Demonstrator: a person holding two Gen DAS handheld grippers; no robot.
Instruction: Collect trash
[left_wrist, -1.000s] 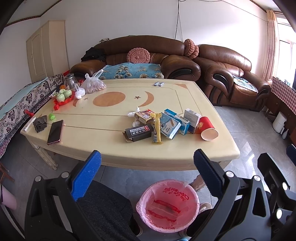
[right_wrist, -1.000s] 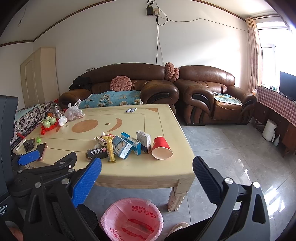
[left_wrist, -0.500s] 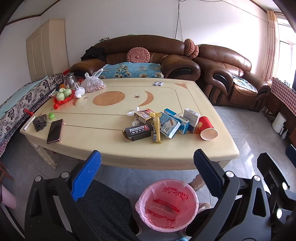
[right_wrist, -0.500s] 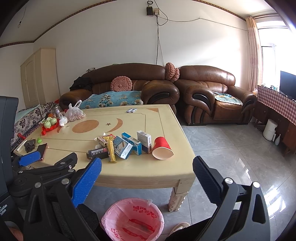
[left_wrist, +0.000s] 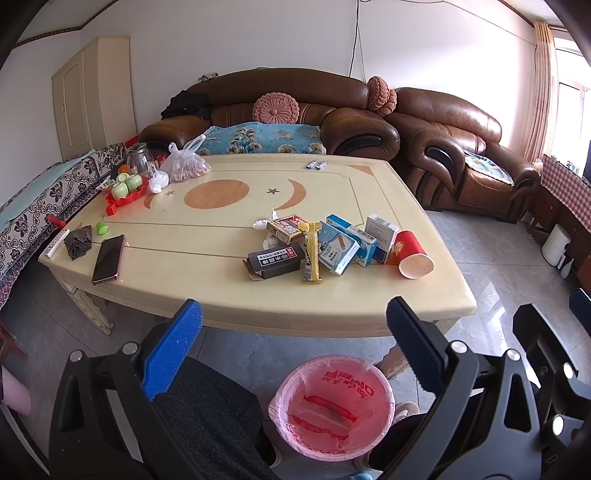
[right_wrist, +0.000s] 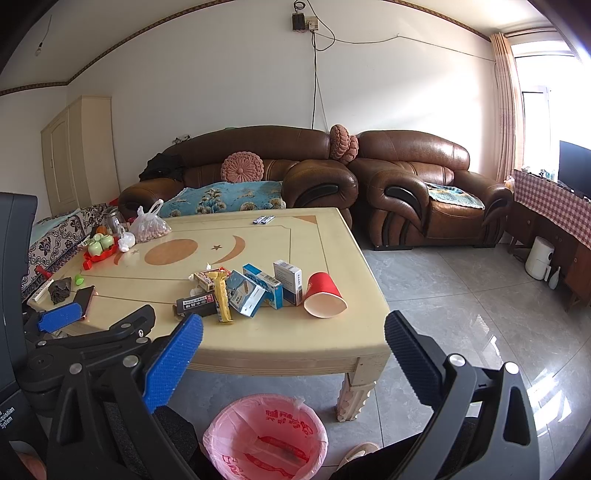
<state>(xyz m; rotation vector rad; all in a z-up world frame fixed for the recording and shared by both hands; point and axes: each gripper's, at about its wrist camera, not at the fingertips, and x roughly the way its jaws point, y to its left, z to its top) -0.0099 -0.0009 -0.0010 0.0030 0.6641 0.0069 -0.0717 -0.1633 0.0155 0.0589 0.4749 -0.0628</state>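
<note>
One bin (left_wrist: 334, 404) lined with a pink bag stands on the floor just in front of the counter (left_wrist: 236, 295), below its near edge; inside lies only some flat red-and-white wrapping, too crumpled to identify. Up on the counter, beyond the bin, the trash is bunched together: a black box (left_wrist: 276, 261), a yellow snack bar wrapper (left_wrist: 311, 252), several blue-and-white cartons (left_wrist: 347, 245), and a red paper cup (left_wrist: 413, 254) tipped on its side with its mouth toward the counter's near edge; its inside looks empty. A clear plastic bag (left_wrist: 187, 165) of brownish nuts sits far back-left of the bin, beside a red tray (left_wrist: 125, 195) holding green cups. The left tool (left_wrist: 293, 330) and the right tool (right_wrist: 293, 345) both hover over the bin with fingers wide apart, gripping nothing. Dark trousered knees crowd the bottom edge, partly cut off.
</note>
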